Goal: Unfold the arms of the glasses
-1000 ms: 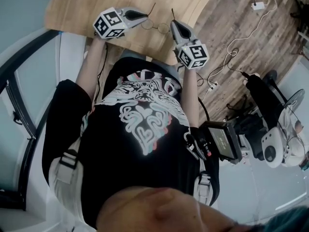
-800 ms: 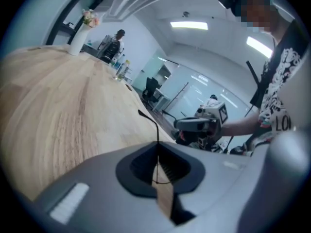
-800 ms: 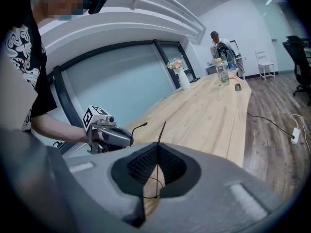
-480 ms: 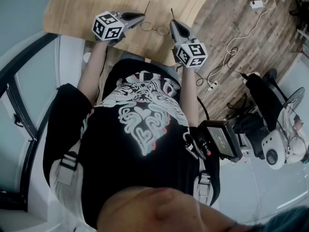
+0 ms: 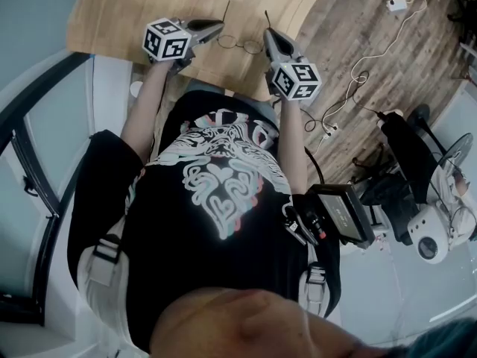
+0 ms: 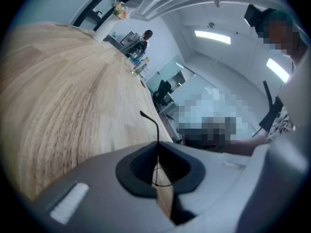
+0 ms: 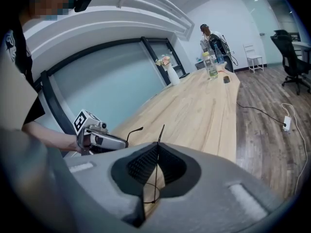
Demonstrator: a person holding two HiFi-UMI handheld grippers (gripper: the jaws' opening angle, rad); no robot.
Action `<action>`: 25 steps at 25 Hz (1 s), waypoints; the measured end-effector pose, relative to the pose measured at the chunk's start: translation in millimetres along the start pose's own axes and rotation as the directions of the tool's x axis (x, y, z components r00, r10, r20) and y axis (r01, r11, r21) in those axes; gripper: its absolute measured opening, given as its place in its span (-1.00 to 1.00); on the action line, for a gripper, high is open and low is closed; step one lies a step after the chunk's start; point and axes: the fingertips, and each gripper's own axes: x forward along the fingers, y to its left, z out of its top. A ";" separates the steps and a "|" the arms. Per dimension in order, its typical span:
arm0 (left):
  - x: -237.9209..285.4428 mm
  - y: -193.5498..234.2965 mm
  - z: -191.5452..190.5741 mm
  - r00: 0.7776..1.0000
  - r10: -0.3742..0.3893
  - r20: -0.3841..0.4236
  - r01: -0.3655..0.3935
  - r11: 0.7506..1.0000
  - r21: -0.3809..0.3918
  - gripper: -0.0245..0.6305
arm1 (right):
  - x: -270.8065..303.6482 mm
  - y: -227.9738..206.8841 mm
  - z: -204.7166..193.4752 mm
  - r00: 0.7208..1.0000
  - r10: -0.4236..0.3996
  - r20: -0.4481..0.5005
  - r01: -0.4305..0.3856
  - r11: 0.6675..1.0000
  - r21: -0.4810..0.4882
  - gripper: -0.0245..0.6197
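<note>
At the near edge of the wooden table [image 5: 127, 6], the left gripper [image 5: 217, 26] and right gripper [image 5: 267, 34] are each pinching, jaws closed tight, one thin wire arm of the glasses [image 5: 240, 44], whose arms are apparently standing swung open, so a gentle set-down and release is likely coming next.

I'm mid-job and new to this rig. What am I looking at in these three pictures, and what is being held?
There is no robot arm here: a person holds a two-jaw gripper in each hand. The head view looks steeply down from the person's head onto a wooden table. The left gripper and right gripper are there, with thin wire glasses between them. The other two pictures come from cameras riding on the grippers, each looking along its own jaws. The left gripper view shows its jaws shut on one thin arm of the glasses. The right gripper view shows the same on the other arm.
</note>
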 end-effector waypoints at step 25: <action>1.6 0.5 -0.6 1.000 -0.001 0.009 0.001 1.000 -0.004 -0.94 | 2.1 -1.9 -3.1 1.000 -0.024 -0.011 0.023 1.000 -0.014 -0.92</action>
